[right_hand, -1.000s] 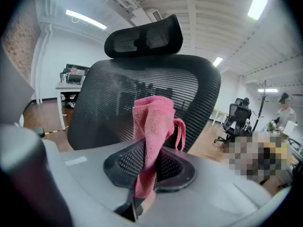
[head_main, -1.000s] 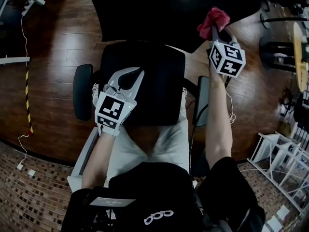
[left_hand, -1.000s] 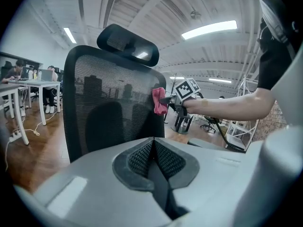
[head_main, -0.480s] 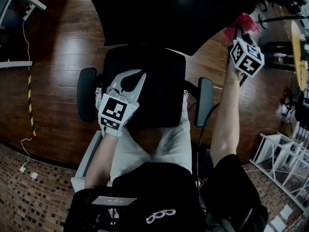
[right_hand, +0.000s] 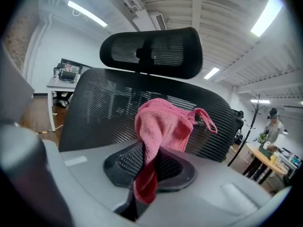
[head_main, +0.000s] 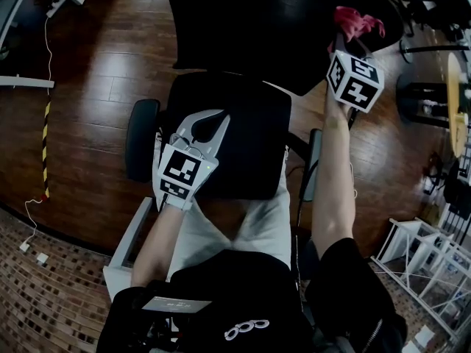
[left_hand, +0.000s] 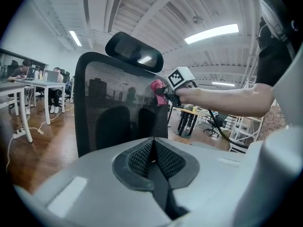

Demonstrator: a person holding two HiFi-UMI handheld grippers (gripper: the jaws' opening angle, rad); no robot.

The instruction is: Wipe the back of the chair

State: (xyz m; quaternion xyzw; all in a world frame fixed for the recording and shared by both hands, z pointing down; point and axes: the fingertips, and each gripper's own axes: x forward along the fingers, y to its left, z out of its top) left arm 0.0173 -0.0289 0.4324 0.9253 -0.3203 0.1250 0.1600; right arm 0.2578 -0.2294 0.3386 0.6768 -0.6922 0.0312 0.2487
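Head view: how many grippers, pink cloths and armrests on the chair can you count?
Grippers: 2, left gripper and right gripper
Pink cloth: 1
Armrests: 2
Total: 5

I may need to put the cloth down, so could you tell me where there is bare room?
Bare: the wood floor left of the left armrest, and the seat beside the left gripper. Crowded: the floor right of the right gripper holding the cloth, with a white rack.
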